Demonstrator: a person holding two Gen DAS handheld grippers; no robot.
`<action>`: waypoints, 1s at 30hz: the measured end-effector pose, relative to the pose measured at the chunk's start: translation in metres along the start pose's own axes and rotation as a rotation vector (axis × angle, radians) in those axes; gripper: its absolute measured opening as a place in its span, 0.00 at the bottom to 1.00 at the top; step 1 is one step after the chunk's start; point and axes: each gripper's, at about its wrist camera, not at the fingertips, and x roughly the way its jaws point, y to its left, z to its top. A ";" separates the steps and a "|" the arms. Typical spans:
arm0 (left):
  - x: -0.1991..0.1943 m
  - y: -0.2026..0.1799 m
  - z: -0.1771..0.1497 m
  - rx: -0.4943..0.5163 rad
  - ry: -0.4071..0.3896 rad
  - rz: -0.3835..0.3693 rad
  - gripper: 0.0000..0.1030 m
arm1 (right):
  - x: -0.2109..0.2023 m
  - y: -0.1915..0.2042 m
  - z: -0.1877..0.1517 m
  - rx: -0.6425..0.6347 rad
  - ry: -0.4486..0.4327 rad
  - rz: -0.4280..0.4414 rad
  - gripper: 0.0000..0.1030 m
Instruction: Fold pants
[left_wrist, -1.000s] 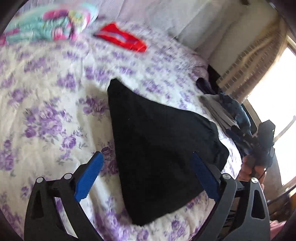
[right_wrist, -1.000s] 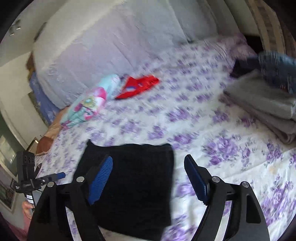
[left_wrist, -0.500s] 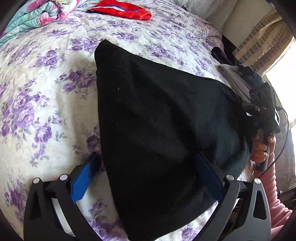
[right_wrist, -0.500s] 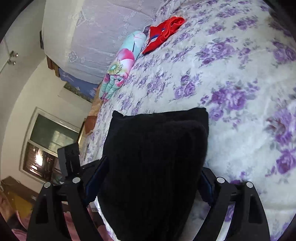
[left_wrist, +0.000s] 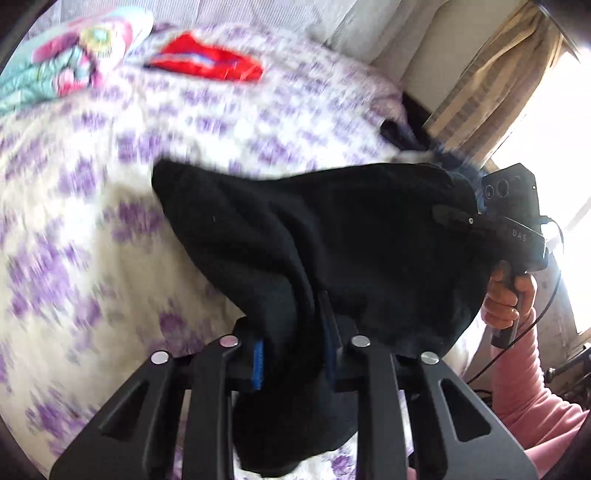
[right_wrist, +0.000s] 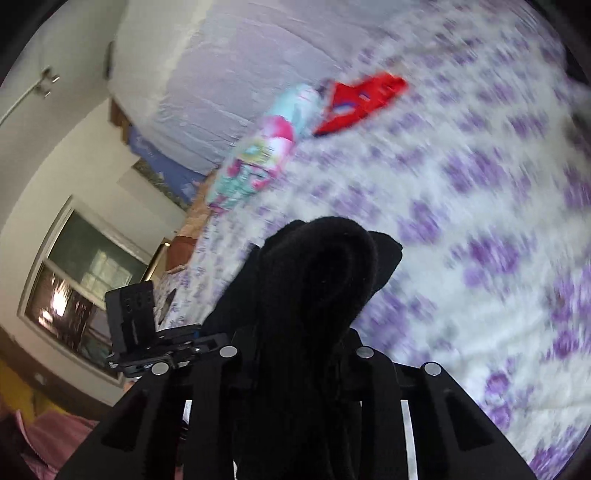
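The folded black pants (left_wrist: 332, 236) hang lifted off the bed's near edge, bunched between both grippers. My left gripper (left_wrist: 293, 354) is shut on the near left end of the pants. My right gripper (right_wrist: 295, 354) is shut on the other end of the pants (right_wrist: 317, 280), whose thick fold bulges up between the fingers. The right gripper also shows at the right of the left wrist view (left_wrist: 513, 221), and the left gripper shows at the left of the right wrist view (right_wrist: 147, 332).
The bed has a white sheet with purple flowers (left_wrist: 74, 221). A red garment (left_wrist: 207, 66) and a colourful rolled blanket (left_wrist: 74, 62) lie at its far side. Dark clothes (left_wrist: 402, 136) lie by the curtain. A window (right_wrist: 81, 280) is on the left wall.
Both grippers were open around the pants' ends; they have closed on the cloth and lifted it off the sheet. Both views are now blurred by motion.
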 end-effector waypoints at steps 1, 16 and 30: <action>-0.007 -0.001 0.008 0.017 -0.027 0.003 0.21 | 0.002 0.010 0.011 -0.027 -0.012 0.001 0.26; 0.028 0.142 0.154 0.007 -0.124 0.274 0.64 | 0.169 -0.100 0.184 0.062 -0.022 -0.176 0.56; 0.011 0.119 0.147 -0.019 -0.175 0.238 0.85 | 0.144 -0.013 0.132 -0.159 -0.124 -0.197 0.65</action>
